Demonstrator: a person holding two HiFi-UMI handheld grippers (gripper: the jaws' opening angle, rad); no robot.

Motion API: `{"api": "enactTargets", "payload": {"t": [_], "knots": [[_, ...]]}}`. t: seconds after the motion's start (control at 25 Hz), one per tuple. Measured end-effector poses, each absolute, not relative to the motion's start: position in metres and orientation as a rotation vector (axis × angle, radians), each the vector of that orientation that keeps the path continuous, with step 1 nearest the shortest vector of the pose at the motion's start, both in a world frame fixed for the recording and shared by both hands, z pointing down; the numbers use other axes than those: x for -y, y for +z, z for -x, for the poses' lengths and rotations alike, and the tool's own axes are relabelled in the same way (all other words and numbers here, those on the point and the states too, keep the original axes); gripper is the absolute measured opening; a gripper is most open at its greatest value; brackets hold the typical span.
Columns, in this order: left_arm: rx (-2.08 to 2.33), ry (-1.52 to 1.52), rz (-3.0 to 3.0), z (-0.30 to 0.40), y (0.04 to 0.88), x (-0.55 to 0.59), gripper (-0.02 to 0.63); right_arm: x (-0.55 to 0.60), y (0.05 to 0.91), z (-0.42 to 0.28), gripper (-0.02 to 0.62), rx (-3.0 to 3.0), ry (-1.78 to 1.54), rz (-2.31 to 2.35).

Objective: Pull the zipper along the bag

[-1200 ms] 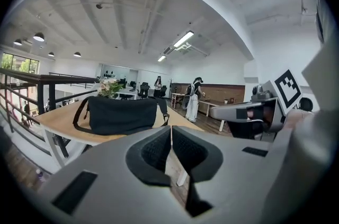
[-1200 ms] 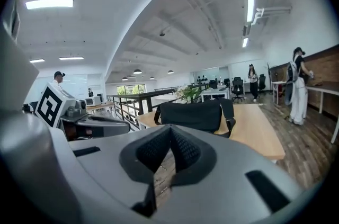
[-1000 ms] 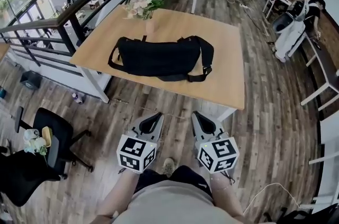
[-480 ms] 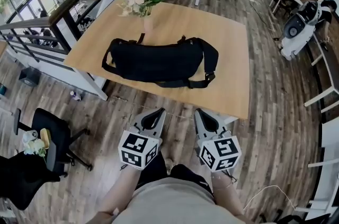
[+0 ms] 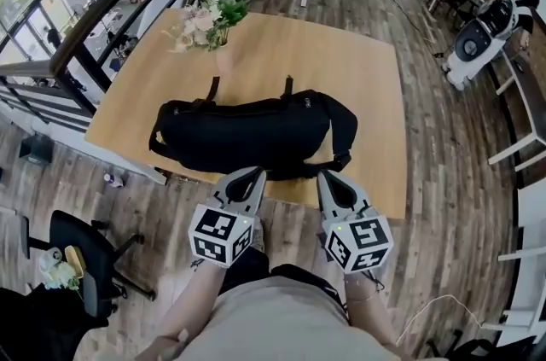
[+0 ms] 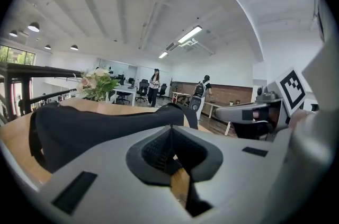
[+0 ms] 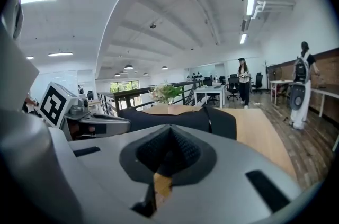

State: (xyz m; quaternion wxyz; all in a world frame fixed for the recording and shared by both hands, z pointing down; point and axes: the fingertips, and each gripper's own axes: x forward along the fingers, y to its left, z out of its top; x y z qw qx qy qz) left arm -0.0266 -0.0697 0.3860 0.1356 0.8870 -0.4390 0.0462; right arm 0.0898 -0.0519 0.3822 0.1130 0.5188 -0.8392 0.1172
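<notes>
Left gripper (image 5: 246,177) and right gripper (image 5: 331,179) point forward side by side (both empty), jaws closed together, forearms stretched out.

The person steps closer to the table (image 5: 341,65); the left gripper (image 5: 252,174) and right gripper (image 5: 328,177), earlier over floor, now hover at the bag (image 5: 247,133).

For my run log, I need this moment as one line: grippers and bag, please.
left gripper: jaws shut, empty | right gripper: jaws shut, empty | black bag: lying on wooden table, not gripped
</notes>
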Motion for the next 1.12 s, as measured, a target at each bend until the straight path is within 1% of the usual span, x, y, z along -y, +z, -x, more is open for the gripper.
{"api": "enactTargets", "payload": {"t": [0.36, 0.8, 1.12], "knots": [[1.112, 0.111, -2.700, 0.031, 0.361, 0.149, 0.021, 0.135, 0.373, -0.092, -0.002, 2.380, 0.347, -1.734], [0.888, 0.103, -2.714, 0.012, 0.363, 0.168, 0.021, 0.149, 0.386, -0.100, 0.005, 2.290, 0.382, -1.795], [0.939, 0.123, -2.739, 0.001, 0.360, 0.177, 0.021, 0.160, 0.385, -0.108, 0.009, 2.314, 0.355, -1.738]]}}
